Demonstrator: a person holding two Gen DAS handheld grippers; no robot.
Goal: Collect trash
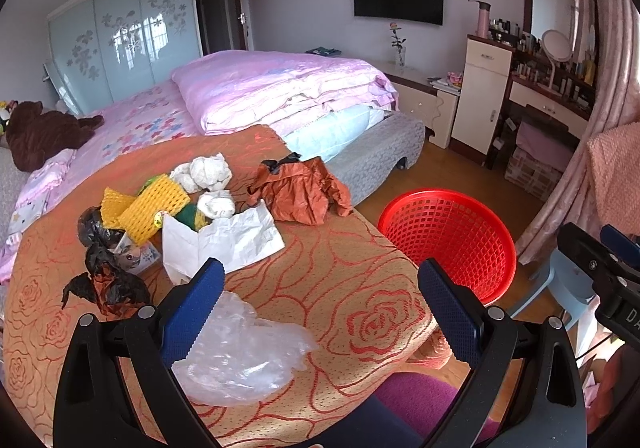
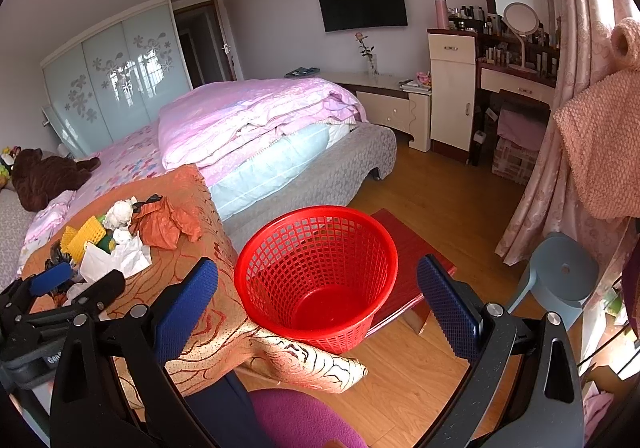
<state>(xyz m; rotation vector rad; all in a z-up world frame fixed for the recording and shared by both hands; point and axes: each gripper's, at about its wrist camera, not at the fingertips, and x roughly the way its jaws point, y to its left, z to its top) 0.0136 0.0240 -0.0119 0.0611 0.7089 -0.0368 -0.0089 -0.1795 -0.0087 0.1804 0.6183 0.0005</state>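
Observation:
Trash lies on an orange rose-patterned cloth (image 1: 340, 288): a clear plastic bag (image 1: 244, 356) under my left gripper's left finger, white paper (image 1: 232, 240), yellow foam netting (image 1: 154, 211), a black bag (image 1: 106, 268), crumpled white tissue (image 1: 208, 171) and an orange bag (image 1: 304, 191). A red mesh basket (image 1: 452, 240) stands to the right of the cloth and is empty in the right wrist view (image 2: 316, 276). My left gripper (image 1: 320, 304) is open above the cloth's near edge. My right gripper (image 2: 316, 308) is open, hovering over the basket.
A bed (image 2: 256, 119) with pink bedding lies behind the cloth. A low red stool (image 2: 408, 260) holds the basket, and a grey-blue plastic stool (image 2: 560, 280) stands on the right. A dresser (image 2: 516, 79) and pink curtains (image 2: 560, 151) are at the far right.

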